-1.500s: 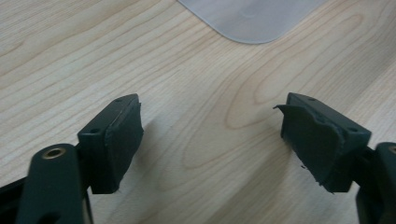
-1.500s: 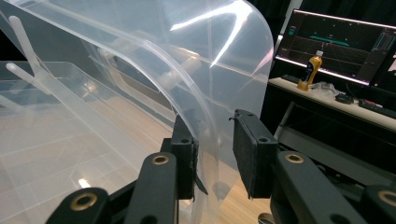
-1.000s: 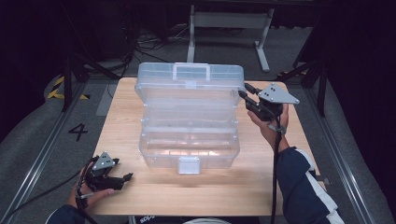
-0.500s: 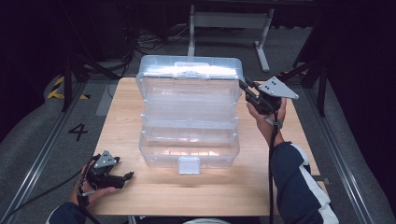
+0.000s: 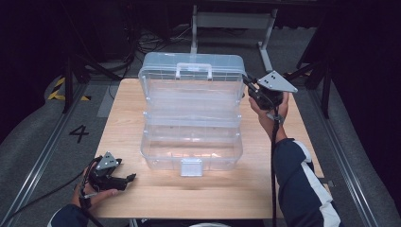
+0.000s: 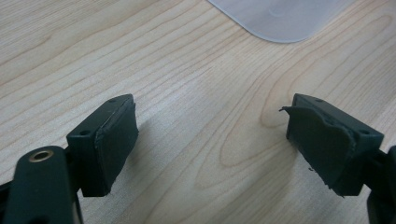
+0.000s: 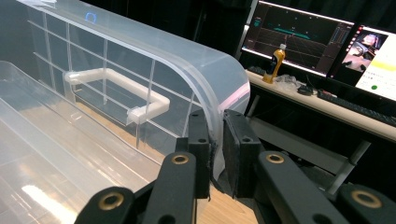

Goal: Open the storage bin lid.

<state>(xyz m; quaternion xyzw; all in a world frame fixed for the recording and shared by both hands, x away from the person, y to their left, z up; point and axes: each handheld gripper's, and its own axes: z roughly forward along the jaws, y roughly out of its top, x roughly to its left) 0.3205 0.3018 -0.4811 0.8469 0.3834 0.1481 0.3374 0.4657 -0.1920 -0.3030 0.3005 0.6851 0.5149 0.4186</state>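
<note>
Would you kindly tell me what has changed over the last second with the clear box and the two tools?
The right tool has just been closing and now pinches the side rim of the lid of the clear box, with the wall between its pads. The hand has barely shifted. The lid stays raised, the box has not moved, and the left tool stays open over the bare wooden table.

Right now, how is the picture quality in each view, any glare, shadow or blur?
High view: sharp, the pale wooden table well lit against dark surroundings, soft glare on the clear plastic storage box. Left gripper view: wood grain crisp, the left tool casting soft shadows. Right gripper view: bright glints on the box's lid, the monitors behind somewhat soft.
</note>
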